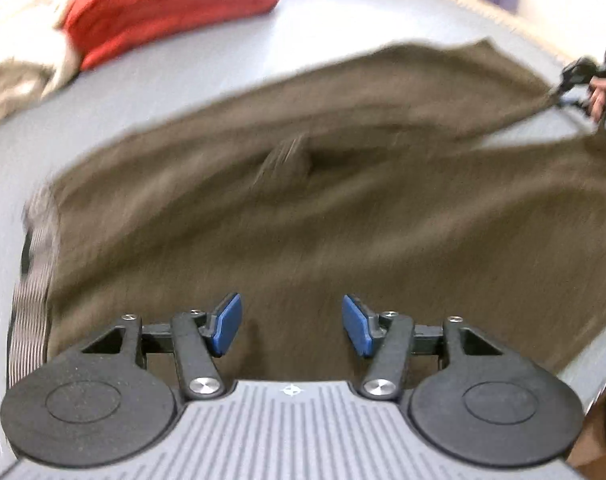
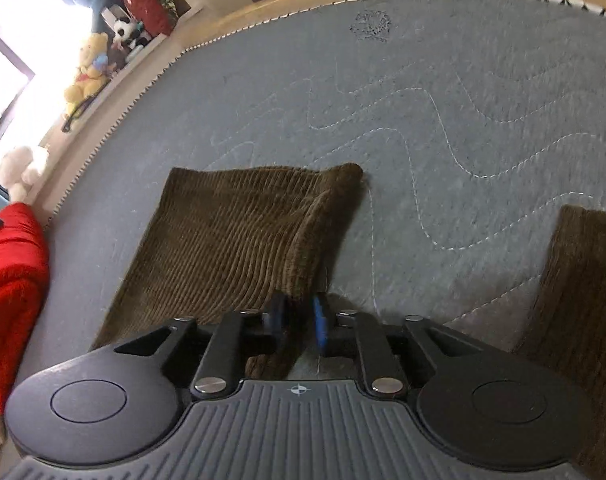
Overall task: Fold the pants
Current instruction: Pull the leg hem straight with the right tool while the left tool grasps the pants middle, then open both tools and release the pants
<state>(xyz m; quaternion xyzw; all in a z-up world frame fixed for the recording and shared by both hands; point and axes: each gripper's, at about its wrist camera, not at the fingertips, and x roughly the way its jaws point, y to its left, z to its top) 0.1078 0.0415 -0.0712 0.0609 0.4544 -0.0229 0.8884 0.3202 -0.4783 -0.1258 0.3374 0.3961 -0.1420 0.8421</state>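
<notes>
Left wrist view: the left gripper [image 1: 291,322] hovers spread over the brown pants [image 1: 303,216], waistband at nine o'clock; a red pillow [image 1: 163,4] lies at eleven. Right wrist view alone shows the right gripper [image 2: 299,322] pinching a pant leg's edge — on the grey mattress [image 2: 443,100].

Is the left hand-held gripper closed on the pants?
No, the left hand-held gripper has its jaws wide apart above the brown pants.

Pants [image 1: 303,208] motion-blurred; far leg cut off right.
</notes>
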